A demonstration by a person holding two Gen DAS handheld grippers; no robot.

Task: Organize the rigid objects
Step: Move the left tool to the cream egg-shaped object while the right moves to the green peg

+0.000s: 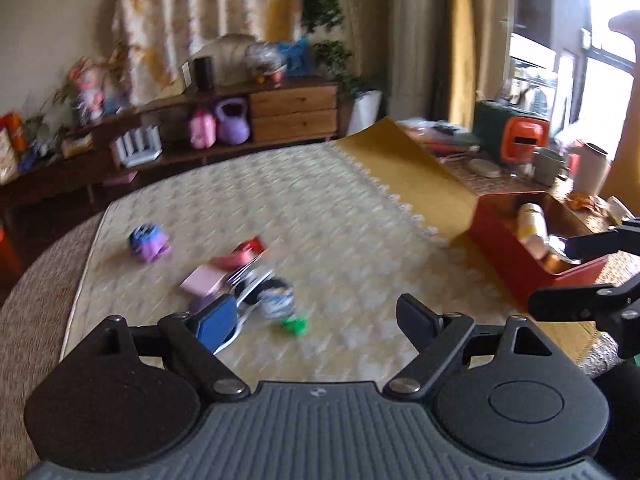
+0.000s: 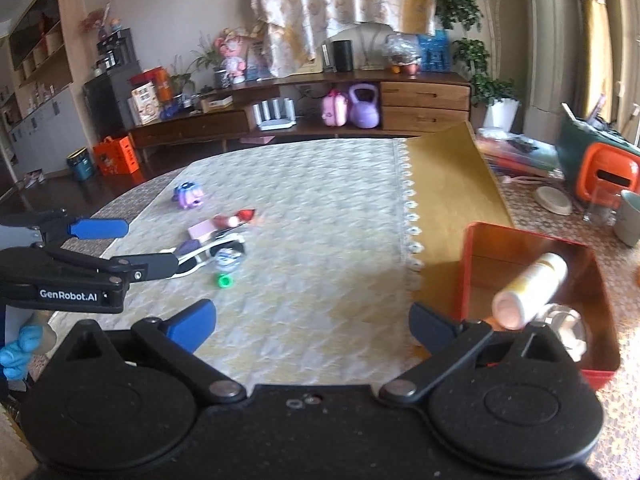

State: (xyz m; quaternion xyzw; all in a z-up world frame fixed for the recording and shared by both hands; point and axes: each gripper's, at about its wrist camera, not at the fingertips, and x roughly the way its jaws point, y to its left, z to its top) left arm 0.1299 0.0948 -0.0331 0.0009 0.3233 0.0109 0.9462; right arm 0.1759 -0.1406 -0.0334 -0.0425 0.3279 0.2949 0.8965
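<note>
A red box [image 2: 472,264] stands on the table's right side with a cream bottle [image 2: 532,290] and a shiny item inside; it also shows in the left wrist view [image 1: 504,256]. A pile of small objects lies mid-table: a purple toy [image 2: 188,195], a pink block [image 2: 202,230], a red piece [image 2: 245,214], a blue-white ball [image 2: 227,259], a green cap [image 2: 224,280]. My left gripper [image 1: 316,320] is open and empty just short of the pile [image 1: 248,280]. My right gripper [image 2: 312,320] is open and empty beside the box.
A patterned cloth [image 2: 320,200] and a yellow mat [image 2: 448,184] cover the table. Cups, a coaster and an orange-green case [image 2: 600,168] crowd the right edge. A wooden sideboard [image 2: 304,108] stands beyond the table.
</note>
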